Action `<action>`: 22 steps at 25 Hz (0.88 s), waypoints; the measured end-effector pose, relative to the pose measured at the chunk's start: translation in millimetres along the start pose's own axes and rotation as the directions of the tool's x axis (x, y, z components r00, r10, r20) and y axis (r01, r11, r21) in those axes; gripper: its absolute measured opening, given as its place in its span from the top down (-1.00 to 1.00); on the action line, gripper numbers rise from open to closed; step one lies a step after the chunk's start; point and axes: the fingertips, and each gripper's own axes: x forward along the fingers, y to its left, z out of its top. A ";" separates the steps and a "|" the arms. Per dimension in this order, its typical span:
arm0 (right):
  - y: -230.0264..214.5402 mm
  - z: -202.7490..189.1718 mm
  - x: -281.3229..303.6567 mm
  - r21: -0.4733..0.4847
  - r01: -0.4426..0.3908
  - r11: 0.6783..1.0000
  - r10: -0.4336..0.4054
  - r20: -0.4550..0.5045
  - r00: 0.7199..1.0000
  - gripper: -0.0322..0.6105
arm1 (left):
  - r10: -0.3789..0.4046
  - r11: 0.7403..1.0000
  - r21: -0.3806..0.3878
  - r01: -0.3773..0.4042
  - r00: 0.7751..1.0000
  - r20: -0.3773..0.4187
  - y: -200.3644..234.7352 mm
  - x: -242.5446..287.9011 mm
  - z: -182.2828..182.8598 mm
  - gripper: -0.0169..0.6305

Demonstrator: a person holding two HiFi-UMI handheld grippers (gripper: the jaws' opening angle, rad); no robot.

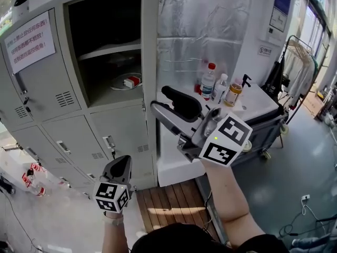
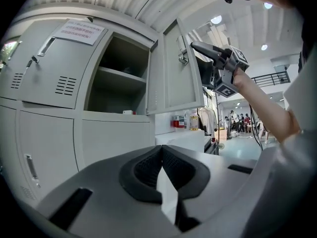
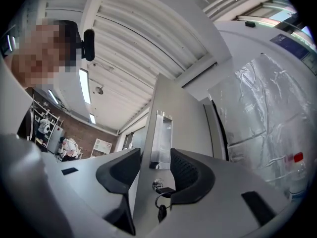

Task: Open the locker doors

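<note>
Right gripper [image 3: 154, 168] jaws apart, straddling locker door [image 3: 181, 113] edge. Door looks swung wide, so no clamp needed. Left gripper [image 2: 161, 152] closed, empty, idle.

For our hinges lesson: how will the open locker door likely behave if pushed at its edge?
The locker door looks like thin sheet metal, so it probably swings lightly and may flex slightly. Its hanging key would likely rattle.

Bottles [image 1: 209, 81] stand on a white counter [image 1: 259, 103] (clothes rack [image 1: 301, 70] beyond).
</note>
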 end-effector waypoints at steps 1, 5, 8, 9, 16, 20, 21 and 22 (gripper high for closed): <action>-2.3 1.3 -5.0 -0.002 0.006 1.000 -0.006 0.001 1.000 0.24 | -0.011 1.000 0.003 0.011 1.000 0.000 -4.7 3.8 0.5 0.90; -10.8 6.8 -24.1 -0.021 0.034 0.999 -0.034 0.001 0.999 0.37 | -0.043 0.999 0.013 0.043 0.999 -0.001 -21.5 16.3 2.7 0.90; -16.8 10.2 -36.4 -0.035 0.058 0.998 -0.058 0.000 0.998 0.46 | -0.055 0.998 0.017 0.055 0.998 -0.004 -30.6 21.8 2.8 0.90; -19.1 11.1 -40.3 -0.039 0.067 0.997 -0.067 -0.002 0.998 0.49 | -0.057 0.998 0.017 0.057 0.998 -0.004 -33.3 23.0 3.2 0.89; -37.3 15.8 -64.1 -0.066 0.147 0.987 -0.147 -0.007 0.989 0.68 | -0.073 0.997 0.031 0.073 0.997 -0.004 -48.5 28.6 4.9 0.89; -48.5 17.7 -73.1 -0.068 0.186 0.980 -0.187 -0.009 0.982 0.69 | -0.076 0.997 0.033 0.076 0.997 0.000 -55.3 29.6 8.6 0.90; -51.2 18.2 -75.8 -0.069 0.199 0.978 -0.200 -0.007 0.980 0.69 | -0.076 0.997 0.033 0.076 0.997 0.002 -57.0 29.3 9.2 0.90; -53.9 18.7 -78.3 -0.069 0.211 0.975 -0.212 -0.005 0.977 0.69 | -0.077 0.997 0.034 0.076 0.997 0.002 -58.6 28.9 9.2 0.90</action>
